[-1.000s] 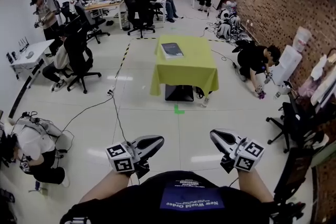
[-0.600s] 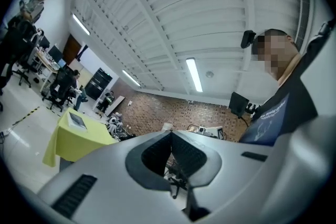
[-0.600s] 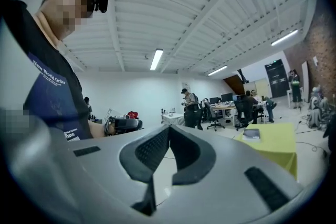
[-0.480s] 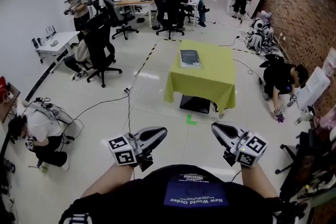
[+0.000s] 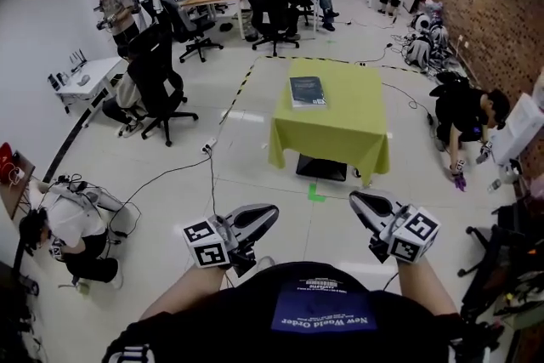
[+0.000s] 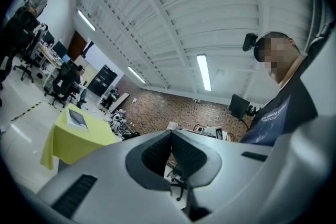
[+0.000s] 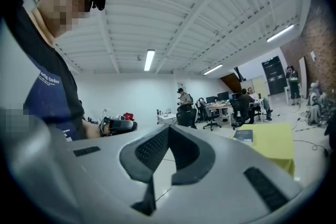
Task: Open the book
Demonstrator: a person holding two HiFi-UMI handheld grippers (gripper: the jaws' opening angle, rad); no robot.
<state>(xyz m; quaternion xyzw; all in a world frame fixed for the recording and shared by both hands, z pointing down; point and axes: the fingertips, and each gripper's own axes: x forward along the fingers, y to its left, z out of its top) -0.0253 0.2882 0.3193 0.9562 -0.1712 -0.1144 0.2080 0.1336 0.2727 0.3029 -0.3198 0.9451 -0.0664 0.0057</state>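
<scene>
A dark closed book lies near the far left corner of a small table under a yellow-green cloth, several steps ahead across the floor. My left gripper and right gripper are held in front of my chest, pointing toward the table, far short of it. Both are shut with nothing between their pads. The left gripper view shows the book on the table at lower left. In the right gripper view the book and the table are at the right.
A black box sits under the table, with a green tape mark on the floor in front. One person crouches at the left, another at the right. Office chairs, desks and floor cables lie to the left.
The table and book have come nearer and look larger in the head view. Both grippers stay shut and keep their place in front of my chest.
</scene>
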